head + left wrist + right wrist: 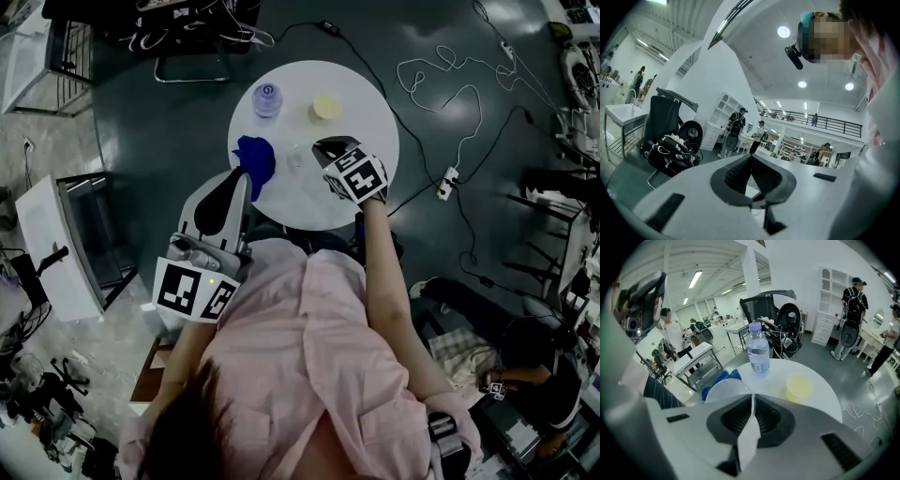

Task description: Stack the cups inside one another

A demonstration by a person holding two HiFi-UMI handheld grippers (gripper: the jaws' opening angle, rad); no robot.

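A clear plastic cup point(723, 389) stands on the round white table point(366, 112), just left of my right gripper point(753, 397). The jaws are shut on the cup's thin wall, which shows as a pale strip between the pads. From the head view the same cup point(296, 157) is near the table's middle, at the tips of the right gripper point(317, 150). A yellow cup point(326, 106) point(800, 386) stands apart, farther back and to the right. My left gripper point(240, 180) point(751, 157) hovers at the table's near left edge, shut and holding nothing, with no cup in its view.
A water bottle point(267, 98) point(758, 351) stands at the table's back left. A blue cloth point(255, 159) point(719, 379) lies on the left side, next to the left gripper. Cables point(450, 94) trail over the dark floor to the right. People stand farther off in the room.
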